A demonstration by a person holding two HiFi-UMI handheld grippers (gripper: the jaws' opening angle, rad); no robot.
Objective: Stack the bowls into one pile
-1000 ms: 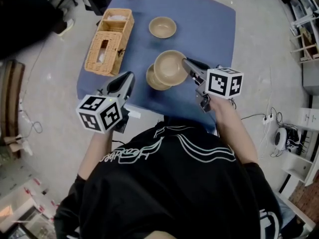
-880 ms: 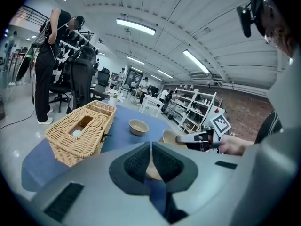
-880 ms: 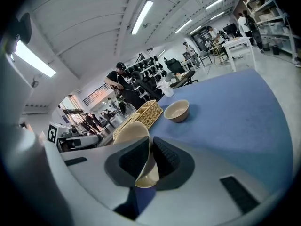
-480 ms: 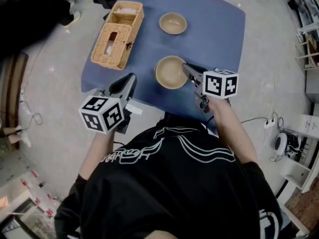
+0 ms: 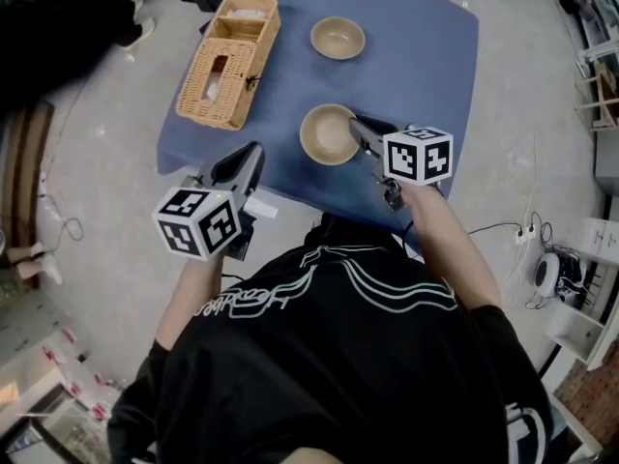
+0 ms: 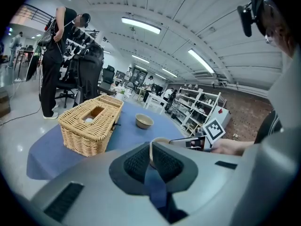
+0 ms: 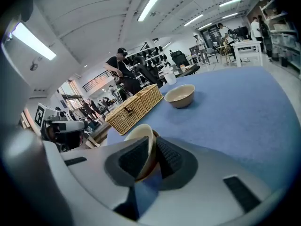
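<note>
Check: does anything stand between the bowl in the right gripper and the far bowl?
Nothing visible does. Only bare blue cloth lies between the held bowl, pinched at its rim by the right gripper, and the far bowl. The wicker basket sits off to the left.

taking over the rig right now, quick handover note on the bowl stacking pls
Right gripper: shut on the rim of the near bowl. A second ago that bowl hung offset over a second bowl, which it now covers. Not released yet.
Left gripper: jaws slightly apart, empty, over the table's near left corner.
Far bowl: alone on the blue cloth, right of the wicker basket.
Left to do: let go, then bring the far bowl onto the pile.
</note>
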